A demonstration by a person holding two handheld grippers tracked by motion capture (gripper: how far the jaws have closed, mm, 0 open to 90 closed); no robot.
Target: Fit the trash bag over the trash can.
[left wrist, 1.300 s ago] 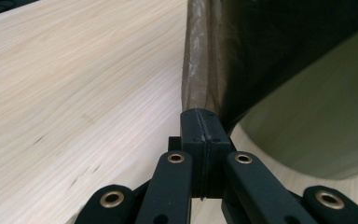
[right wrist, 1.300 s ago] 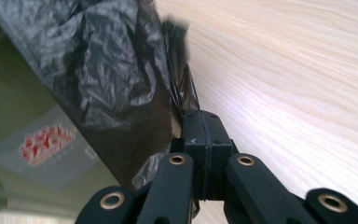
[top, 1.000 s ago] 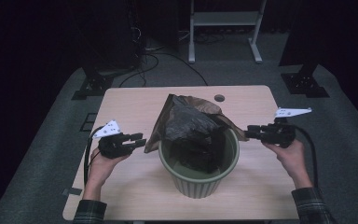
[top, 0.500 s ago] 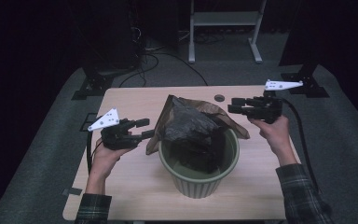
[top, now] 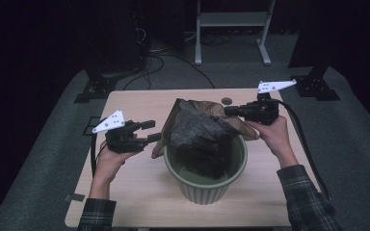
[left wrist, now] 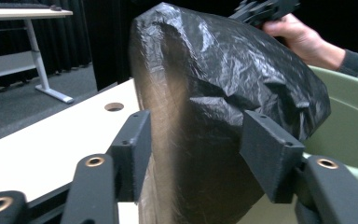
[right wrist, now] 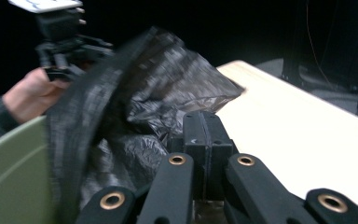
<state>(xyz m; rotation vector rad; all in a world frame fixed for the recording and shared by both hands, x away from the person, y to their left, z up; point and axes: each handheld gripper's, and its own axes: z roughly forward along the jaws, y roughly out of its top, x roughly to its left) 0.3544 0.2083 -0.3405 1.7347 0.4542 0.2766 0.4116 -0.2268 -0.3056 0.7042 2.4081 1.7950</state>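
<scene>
At frame centre our black bag [top: 200,132] stands half inside the green bin [top: 207,185] on the bench [top: 135,103]. Right tool [top: 229,111] pinches the bag's rim; left tool [top: 150,131], just widening, straddles the edge unpressed.

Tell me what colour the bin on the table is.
The bin is a muted olive green, clearest in the high view.
</scene>
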